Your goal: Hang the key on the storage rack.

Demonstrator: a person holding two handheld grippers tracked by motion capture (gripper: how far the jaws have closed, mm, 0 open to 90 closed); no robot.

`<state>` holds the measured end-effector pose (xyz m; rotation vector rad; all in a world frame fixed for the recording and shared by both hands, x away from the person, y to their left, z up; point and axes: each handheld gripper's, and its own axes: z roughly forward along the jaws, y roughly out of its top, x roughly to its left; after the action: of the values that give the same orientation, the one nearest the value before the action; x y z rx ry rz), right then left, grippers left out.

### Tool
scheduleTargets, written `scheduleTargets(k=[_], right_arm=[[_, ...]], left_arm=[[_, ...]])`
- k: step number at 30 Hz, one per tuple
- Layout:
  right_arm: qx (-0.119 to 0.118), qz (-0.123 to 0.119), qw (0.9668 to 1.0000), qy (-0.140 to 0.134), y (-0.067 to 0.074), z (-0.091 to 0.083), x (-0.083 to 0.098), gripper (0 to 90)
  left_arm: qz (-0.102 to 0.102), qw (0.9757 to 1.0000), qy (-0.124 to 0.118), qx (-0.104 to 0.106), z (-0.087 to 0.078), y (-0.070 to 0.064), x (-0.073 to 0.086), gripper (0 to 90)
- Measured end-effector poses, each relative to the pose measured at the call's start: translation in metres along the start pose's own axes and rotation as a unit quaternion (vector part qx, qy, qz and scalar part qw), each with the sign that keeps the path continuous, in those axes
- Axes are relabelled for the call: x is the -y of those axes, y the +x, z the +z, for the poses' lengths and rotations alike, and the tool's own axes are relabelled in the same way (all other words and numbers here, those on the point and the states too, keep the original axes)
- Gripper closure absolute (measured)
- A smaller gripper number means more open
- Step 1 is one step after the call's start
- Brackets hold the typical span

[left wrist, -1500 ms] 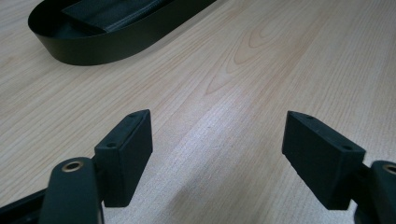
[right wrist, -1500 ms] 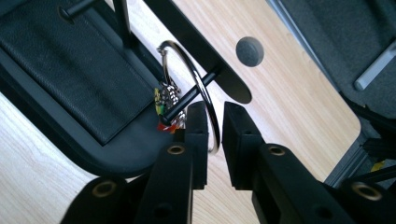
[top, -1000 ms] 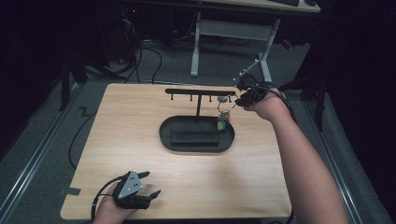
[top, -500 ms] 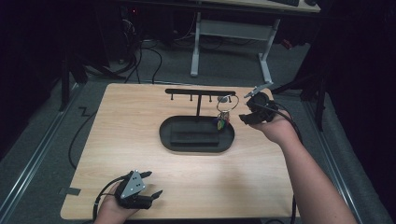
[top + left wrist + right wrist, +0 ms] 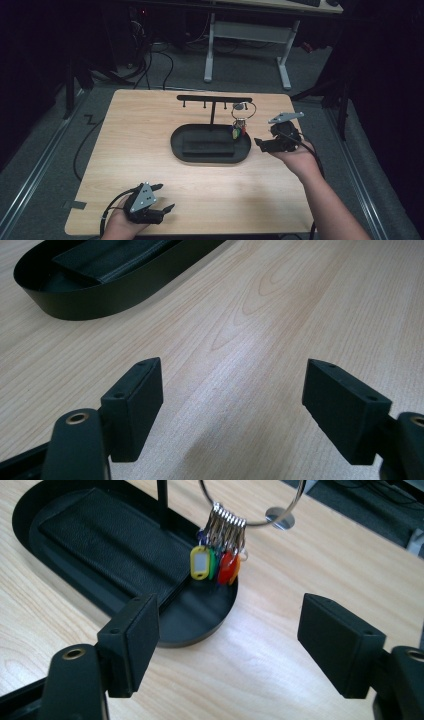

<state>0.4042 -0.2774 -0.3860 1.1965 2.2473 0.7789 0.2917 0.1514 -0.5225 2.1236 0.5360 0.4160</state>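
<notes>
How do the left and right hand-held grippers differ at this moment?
The left hand-held gripper sits low at the wooden table's near edge; the right hand-held gripper is held up beside the black oval tray. The right faces the hanging ring of coloured key tags; the left faces bare wood. Both are open, holding nothing.

In the right gripper view, the top edge cuts off the big ring [image 5: 252,505] that holds the key tags [image 5: 216,562], so what it hangs on is out of sight. The tray [image 5: 200,615] runs off the left edge. In the high view, the tags [image 5: 238,131] are too small to count.
</notes>
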Motion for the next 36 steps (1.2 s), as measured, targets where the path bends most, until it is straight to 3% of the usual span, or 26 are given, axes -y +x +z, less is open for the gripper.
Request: scheduleTargets(k=[5,8,15,16,17,21,24,27,31,36], right_arm=[[0.015,-0.001,0.9999,-0.008,0.015,0.004,0.029,20.1],[0.009,-0.001,0.9999,-0.012,0.02,0.007,0.04,20.5],[-0.033,0.02,0.9986,-0.035,0.04,0.019,0.084,20.0],[-0.033,0.02,0.9986,-0.035,0.04,0.019,0.084,20.0],[-0.039,0.027,0.9981,-0.04,0.045,0.022,0.097,19.7],[-0.045,0.042,0.9966,-0.054,0.052,0.027,0.118,19.8],[-0.044,0.047,0.9963,-0.057,0.056,0.028,0.129,19.7],[-0.025,0.051,0.9937,-0.096,0.063,0.021,0.155,20.6],[-0.023,0.083,0.9912,-0.1,0.057,0.012,0.166,20.1],[-0.012,0.083,0.9916,-0.098,0.056,0.013,0.171,20.2]], left_arm=[[-0.002,1.0,0.001,0.0,0.0,0.0,0.0,24.9],[-0.001,1.0,0.001,0.0,0.0,0.0,0.0,24.9],[-0.002,1.0,0.002,0.001,0.001,0.0,0.0,24.9],[-0.002,1.0,0.002,0.001,0.001,0.0,0.0,24.9],[-0.003,1.0,0.003,0.002,0.001,-0.001,0.0,24.9],[-0.003,1.0,0.003,0.003,0.002,-0.001,0.001,25.0],[-0.004,1.0,0.003,0.003,0.002,-0.001,0.001,25.1],[-0.006,1.0,0.004,0.005,0.002,0.0,0.001,25.2],[-0.005,1.0,0.002,0.005,0.001,-0.001,0.0,25.2],[-0.005,1.0,0.0,0.008,0.002,-0.001,0.0,25.3]])
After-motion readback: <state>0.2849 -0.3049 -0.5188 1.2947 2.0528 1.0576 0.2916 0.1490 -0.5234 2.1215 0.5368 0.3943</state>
